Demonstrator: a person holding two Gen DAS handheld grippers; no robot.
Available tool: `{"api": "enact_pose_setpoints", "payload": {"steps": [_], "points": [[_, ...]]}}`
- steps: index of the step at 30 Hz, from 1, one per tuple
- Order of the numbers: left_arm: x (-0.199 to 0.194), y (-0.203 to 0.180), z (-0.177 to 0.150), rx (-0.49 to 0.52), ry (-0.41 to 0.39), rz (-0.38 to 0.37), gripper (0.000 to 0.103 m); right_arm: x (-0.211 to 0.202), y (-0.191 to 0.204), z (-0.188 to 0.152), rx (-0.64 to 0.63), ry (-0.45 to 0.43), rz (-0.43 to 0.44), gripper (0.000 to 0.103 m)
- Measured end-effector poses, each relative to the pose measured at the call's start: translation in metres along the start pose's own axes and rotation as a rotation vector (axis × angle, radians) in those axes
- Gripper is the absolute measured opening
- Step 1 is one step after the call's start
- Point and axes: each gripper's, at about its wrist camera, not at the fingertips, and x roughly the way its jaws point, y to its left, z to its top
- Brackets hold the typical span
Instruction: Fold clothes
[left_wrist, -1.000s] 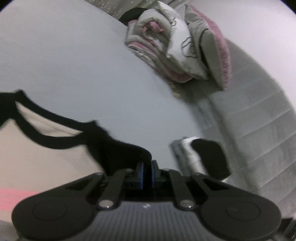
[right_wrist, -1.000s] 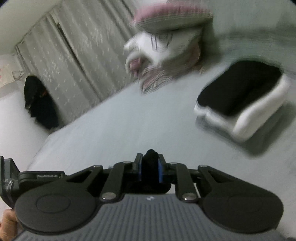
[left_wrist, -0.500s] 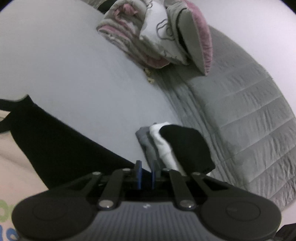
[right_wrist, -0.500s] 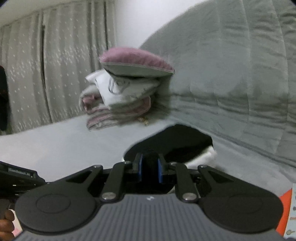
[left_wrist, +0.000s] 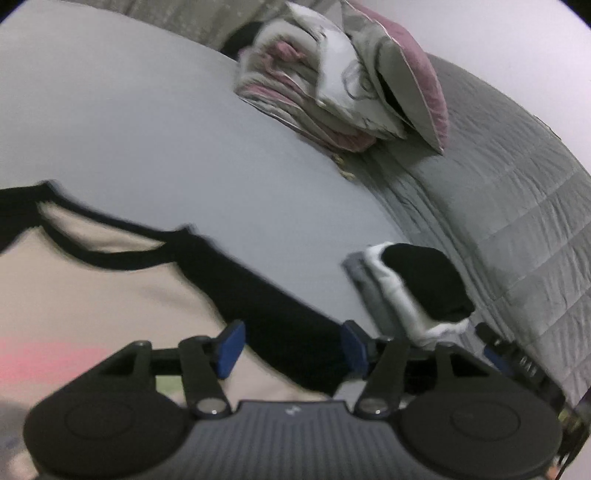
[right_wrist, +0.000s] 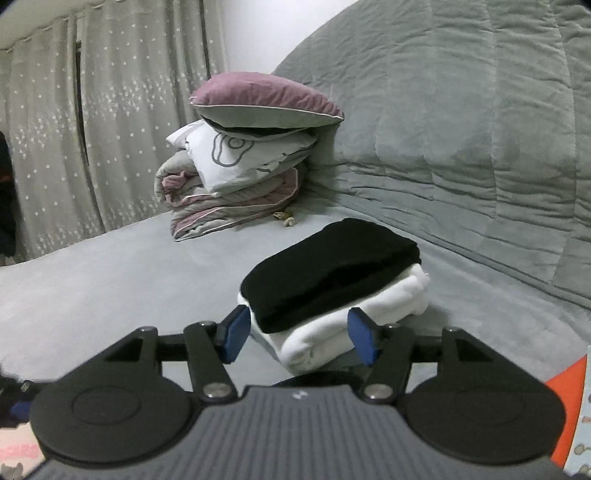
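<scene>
A cream shirt (left_wrist: 92, 295) with black trim and a pink print lies spread on the grey bed (left_wrist: 147, 129). Its black sleeve (left_wrist: 280, 314) runs under my left gripper (left_wrist: 291, 347), whose jaws are opening; the sleeve lies between the blue pads (left_wrist: 231, 345) and neither presses on it. My right gripper (right_wrist: 300, 338) is also opening, with nothing gripped between its pads (right_wrist: 364, 339). Just beyond it sits a folded stack (right_wrist: 332, 280), a black garment on a white one. In the left wrist view the same stack (left_wrist: 424, 288) shows a grey piece at the bottom.
A pile of folded bedding with a pink and grey pillow (right_wrist: 258, 103) on top stands at the far end of the bed (left_wrist: 332, 92). A grey quilted back (right_wrist: 461, 129) rises on the right. Star-patterned curtains (right_wrist: 74, 129) hang behind. An orange object (right_wrist: 569, 391) sits at the lower right edge.
Both grippers were shut on black cloth and now stand open. The cloth has dropped out of the right jaws, and the sleeve lies loose between the left ones. The left view swung across the bed.
</scene>
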Motion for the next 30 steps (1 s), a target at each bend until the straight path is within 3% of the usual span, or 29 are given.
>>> {"api": "enact_pose_setpoints", "payload": {"steps": [7,13,18,22,26,30], "points": [[-0.051,0.055,-0.028,-0.071,-0.041,0.1,0.061,-0.005,0.019,-0.005,-0.01,0.04,0.078,0.063],[-0.089,0.081,-0.05,-0.013,-0.053,0.202,0.061,-0.007,0.041,-0.011,-0.009,0.09,0.144,0.065],[-0.123,0.105,-0.049,-0.003,-0.068,0.259,0.063,-0.006,0.063,-0.018,-0.032,0.122,0.193,0.067],[-0.146,0.12,-0.042,-0.02,-0.094,0.328,0.075,-0.001,0.08,-0.022,-0.038,0.149,0.226,0.068],[-0.164,0.132,-0.035,-0.004,-0.128,0.414,0.075,0.005,0.098,-0.028,-0.036,0.171,0.249,0.068],[-0.178,0.149,-0.032,-0.041,-0.153,0.449,0.079,0.01,0.118,-0.035,-0.057,0.195,0.271,0.068]]}}
